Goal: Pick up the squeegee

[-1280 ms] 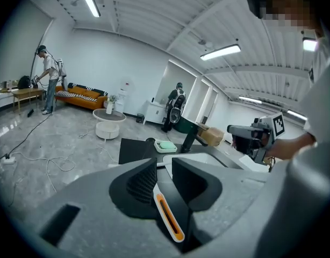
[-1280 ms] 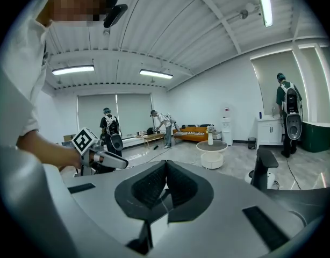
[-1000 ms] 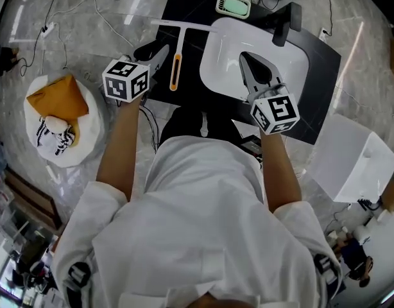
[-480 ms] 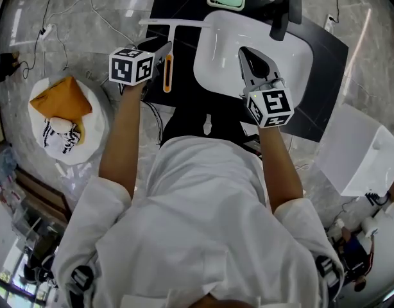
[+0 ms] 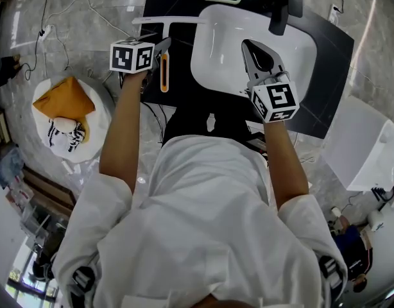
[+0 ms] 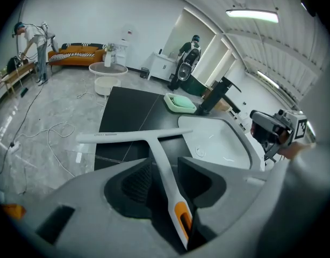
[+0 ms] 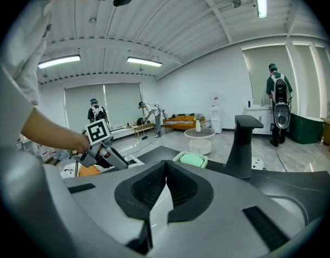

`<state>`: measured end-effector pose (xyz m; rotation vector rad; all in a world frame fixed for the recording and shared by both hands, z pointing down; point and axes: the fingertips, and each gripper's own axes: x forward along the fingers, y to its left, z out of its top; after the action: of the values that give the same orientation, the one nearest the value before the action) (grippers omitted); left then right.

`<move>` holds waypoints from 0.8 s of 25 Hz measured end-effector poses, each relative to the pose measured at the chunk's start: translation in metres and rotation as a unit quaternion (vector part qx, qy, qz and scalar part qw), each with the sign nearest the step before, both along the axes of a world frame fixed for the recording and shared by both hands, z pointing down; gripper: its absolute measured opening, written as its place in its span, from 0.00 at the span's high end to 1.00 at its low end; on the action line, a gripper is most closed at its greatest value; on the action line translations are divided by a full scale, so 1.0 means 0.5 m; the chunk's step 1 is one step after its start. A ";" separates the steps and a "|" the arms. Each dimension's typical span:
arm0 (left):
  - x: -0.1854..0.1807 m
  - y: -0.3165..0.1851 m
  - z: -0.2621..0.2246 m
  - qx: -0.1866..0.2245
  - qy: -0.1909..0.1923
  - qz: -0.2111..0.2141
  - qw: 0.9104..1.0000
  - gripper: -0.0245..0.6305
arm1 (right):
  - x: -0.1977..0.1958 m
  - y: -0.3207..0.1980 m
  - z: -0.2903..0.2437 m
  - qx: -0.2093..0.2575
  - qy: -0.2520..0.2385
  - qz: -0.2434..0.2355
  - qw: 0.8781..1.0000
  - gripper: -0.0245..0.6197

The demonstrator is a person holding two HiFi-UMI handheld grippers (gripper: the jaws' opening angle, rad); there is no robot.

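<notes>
The squeegee is lying flat on the black counter, just beside the left rim of the white sink. Its long blade is pointing away from the person and its orange-ended handle is pointing toward the person.

The left gripper is pointing down over the handle. Its jaws are opening, and the grey stem is running between them, but the pads are not pressing on it. The right gripper is hanging over the sink with its jaws together and nothing in them.

The squeegee is looking like a light, stiff plastic piece with a smooth surface, so I am expecting it to slip or swing a little in the pads. The blade end is probably pulling down, being wider. I am judging the best hold to be on the stem above the orange part, closer to the blade, with the jaws going low to the counter.
</notes>
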<state>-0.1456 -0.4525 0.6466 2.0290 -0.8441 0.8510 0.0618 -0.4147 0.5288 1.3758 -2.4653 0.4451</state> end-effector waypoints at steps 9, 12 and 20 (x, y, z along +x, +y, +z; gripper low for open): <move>0.008 -0.003 0.024 -0.025 -0.022 -0.007 0.999 0.75 | 0.032 -0.006 0.004 0.001 -0.003 0.003 1.000 0.94; 0.013 -0.005 0.025 -0.027 -0.025 -0.007 0.999 0.77 | 0.035 -0.004 0.006 0.002 -0.006 0.002 1.000 0.94; 0.015 -0.007 0.026 -0.037 -0.018 -0.026 0.999 0.79 | 0.049 -0.005 0.003 0.003 -0.008 0.007 1.000 0.94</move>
<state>-0.1379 -0.4561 0.6597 1.9245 -0.8680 0.8799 0.0862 -0.4174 0.5304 1.3967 -2.4726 0.4539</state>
